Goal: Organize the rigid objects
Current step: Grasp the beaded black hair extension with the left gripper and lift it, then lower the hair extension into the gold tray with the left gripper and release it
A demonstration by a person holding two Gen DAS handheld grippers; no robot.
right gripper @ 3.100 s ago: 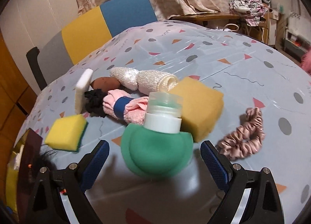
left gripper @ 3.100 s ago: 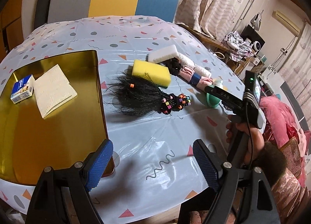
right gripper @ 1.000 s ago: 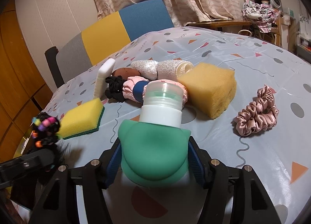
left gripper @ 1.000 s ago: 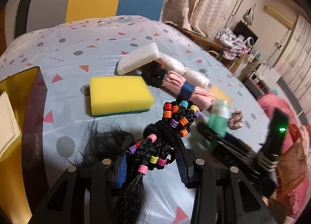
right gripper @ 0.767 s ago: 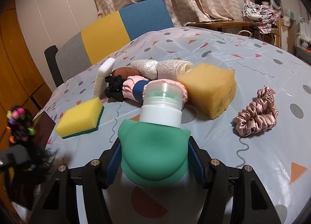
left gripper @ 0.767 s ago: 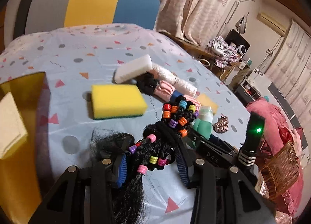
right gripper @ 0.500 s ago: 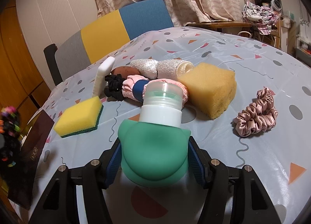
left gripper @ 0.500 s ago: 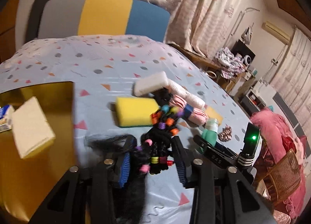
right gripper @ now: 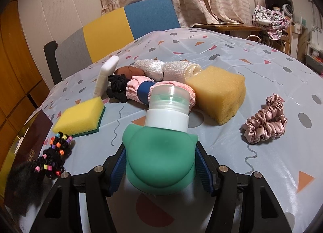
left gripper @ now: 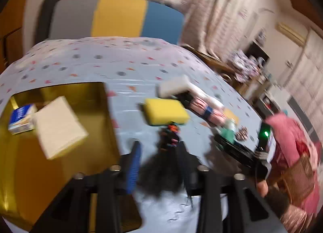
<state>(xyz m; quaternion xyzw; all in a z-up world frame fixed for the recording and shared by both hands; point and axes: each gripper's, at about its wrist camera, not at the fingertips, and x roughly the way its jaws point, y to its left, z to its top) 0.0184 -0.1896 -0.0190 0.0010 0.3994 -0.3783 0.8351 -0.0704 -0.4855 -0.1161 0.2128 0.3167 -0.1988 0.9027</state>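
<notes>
A: Left wrist view: the left gripper [left gripper: 159, 164] has just been opening. The beaded hair bundle [left gripper: 163, 164] sits between its parted jaws, just right of the gold tray [left gripper: 24, 172]; it's too blurred to see contact.

B: Right wrist view?

A: The right gripper [right gripper: 160, 169] is clamped on the green bottle [right gripper: 160, 152], right of that tray's corner. I'd lift it upright and keep the squeeze light, since its soft body could slip.

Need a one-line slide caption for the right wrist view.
Right gripper clamps the green bottle above the table, sponges and scrunchie beyond.
</notes>
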